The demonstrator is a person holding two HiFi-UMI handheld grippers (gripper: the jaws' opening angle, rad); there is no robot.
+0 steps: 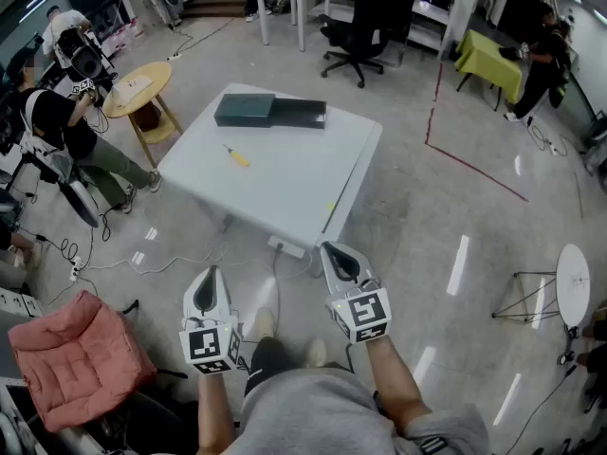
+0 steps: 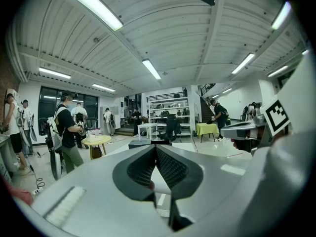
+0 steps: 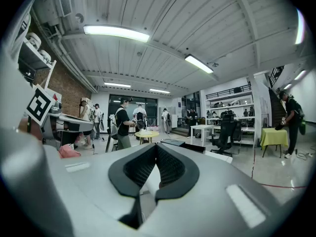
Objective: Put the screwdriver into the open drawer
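Note:
A screwdriver with a yellow handle (image 1: 235, 155) lies on the white table (image 1: 285, 197), left of its middle. At the table's far edge stands a dark green drawer box (image 1: 245, 110) with its dark drawer (image 1: 300, 114) pulled out to the right. Both grippers hang over the floor short of the table's near edge. My left gripper (image 1: 210, 275) is shut with nothing in it, its jaw tips meeting in the left gripper view (image 2: 156, 148). My right gripper (image 1: 332, 249) is shut and empty too (image 3: 156, 149). Both point toward the table.
A round yellow side table (image 1: 137, 88) and people with a camera stand left of the table. A pink cushioned seat (image 1: 76, 358) is at my near left. A power strip (image 1: 289, 247) and cables lie on the floor. A small white round table (image 1: 572, 282) stands right.

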